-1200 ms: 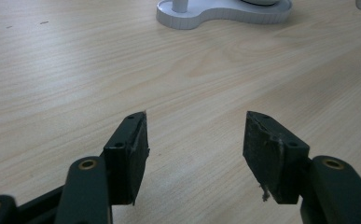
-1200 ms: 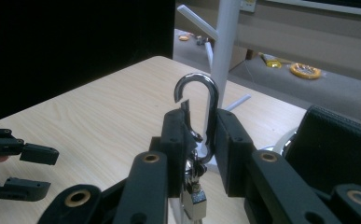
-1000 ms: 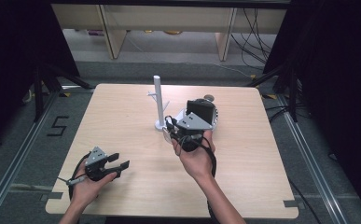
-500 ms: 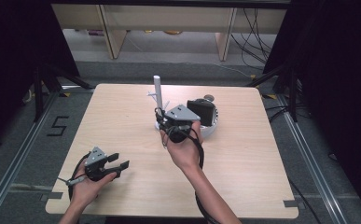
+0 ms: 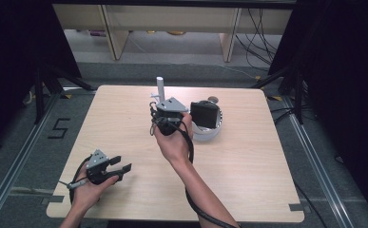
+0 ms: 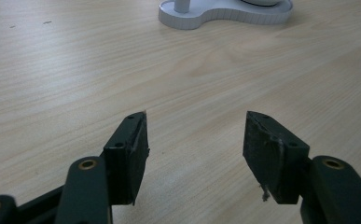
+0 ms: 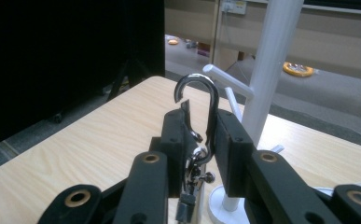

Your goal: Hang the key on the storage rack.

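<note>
1. Left gripper [image 5: 117, 168] rests near the front-left corner of the table [image 5: 248, 171], jaws wide apart with bare wood between the pads [image 6: 130, 154]; it holds nothing.
2. Right gripper [image 5: 165, 105] is up at table centre, just in front of the white stand [image 5: 160, 88]. Jaws are clamped on a chrome snap hook [image 7: 197, 105].
3. Hidden: the hook's lower body and swivel sit between the pads and are hard to make out, and whatever hangs below is cut off at the frame edge. In the high view the hook is hidden by the gripper body.
4. Hook's long axis runs along the jaws, curved end outward toward the stand's peg [image 7: 227, 79], opening facing left in the right gripper view.
5. Right of the gripper: a white base [image 5: 209, 134] carrying a black block [image 5: 204, 115].
6. Surface is pale wood-grain laminate. Around it: dark curtains, grey floor, shelving [image 5: 172, 19] behind.
</note>
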A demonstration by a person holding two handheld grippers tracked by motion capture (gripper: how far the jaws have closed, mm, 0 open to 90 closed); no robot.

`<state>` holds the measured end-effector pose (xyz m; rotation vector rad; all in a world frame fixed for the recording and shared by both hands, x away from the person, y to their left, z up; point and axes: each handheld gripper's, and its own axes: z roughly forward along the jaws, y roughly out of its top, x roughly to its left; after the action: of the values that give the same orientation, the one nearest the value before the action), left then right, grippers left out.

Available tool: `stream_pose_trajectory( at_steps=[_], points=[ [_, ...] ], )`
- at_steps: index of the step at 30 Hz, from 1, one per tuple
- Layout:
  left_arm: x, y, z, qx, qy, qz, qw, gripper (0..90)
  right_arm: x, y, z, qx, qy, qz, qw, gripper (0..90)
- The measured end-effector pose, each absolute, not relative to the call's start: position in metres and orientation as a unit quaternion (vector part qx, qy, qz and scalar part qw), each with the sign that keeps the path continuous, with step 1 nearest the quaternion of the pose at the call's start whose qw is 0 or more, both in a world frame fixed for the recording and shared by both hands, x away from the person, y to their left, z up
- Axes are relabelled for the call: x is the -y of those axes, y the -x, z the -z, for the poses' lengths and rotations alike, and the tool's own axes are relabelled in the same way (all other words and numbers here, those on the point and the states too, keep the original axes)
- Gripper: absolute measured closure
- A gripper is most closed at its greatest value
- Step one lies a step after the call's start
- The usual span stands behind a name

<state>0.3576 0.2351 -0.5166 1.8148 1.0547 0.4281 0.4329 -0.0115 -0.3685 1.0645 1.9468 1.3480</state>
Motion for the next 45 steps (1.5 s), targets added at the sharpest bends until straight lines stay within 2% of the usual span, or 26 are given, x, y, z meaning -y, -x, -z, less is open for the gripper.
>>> stream_pose_trajectory(
  at_steps=[7, 8, 9, 17, 22, 25, 31, 45],
  points=[
    [-0.234, -0.357, 0.517, -0.431, -0.745, -0.175, 0.478, 39.8, 0.0, -0.445, 0.362, -0.717, -0.427, -0.486, 0.259, 75.5],
    [-0.235, -0.358, 0.518, -0.429, -0.745, -0.172, 0.481, 39.9, 0.0, -0.448, 0.362, -0.717, -0.421, -0.485, 0.27, 75.6],
    [-0.235, -0.358, 0.518, -0.428, -0.745, -0.172, 0.481, 39.9, -0.002, -0.449, 0.361, -0.714, -0.43, -0.487, 0.259, 75.5],
    [-0.235, -0.357, 0.517, -0.43, -0.746, -0.175, 0.478, 39.9, -0.011, -0.456, 0.36, -0.712, -0.442, -0.468, 0.279, 75.5],
    [-0.234, -0.358, 0.518, -0.428, -0.746, -0.171, 0.482, 39.8, -0.013, -0.457, 0.36, -0.716, -0.452, -0.458, 0.271, 75.4],
    [-0.234, -0.358, 0.518, -0.428, -0.747, -0.173, 0.479, 39.8, -0.015, -0.459, 0.36, -0.71, -0.449, -0.457, 0.291, 75.3],
    [-0.234, -0.357, 0.518, -0.429, -0.747, -0.173, 0.478, 39.8, -0.018, -0.461, 0.358, -0.72, -0.457, -0.439, 0.282, 75.1],
    [-0.234, -0.358, 0.518, -0.427, -0.745, -0.169, 0.483, 39.7, -0.026, -0.463, 0.357, -0.722, -0.461, -0.423, 0.297, 75.2]
  ],
)
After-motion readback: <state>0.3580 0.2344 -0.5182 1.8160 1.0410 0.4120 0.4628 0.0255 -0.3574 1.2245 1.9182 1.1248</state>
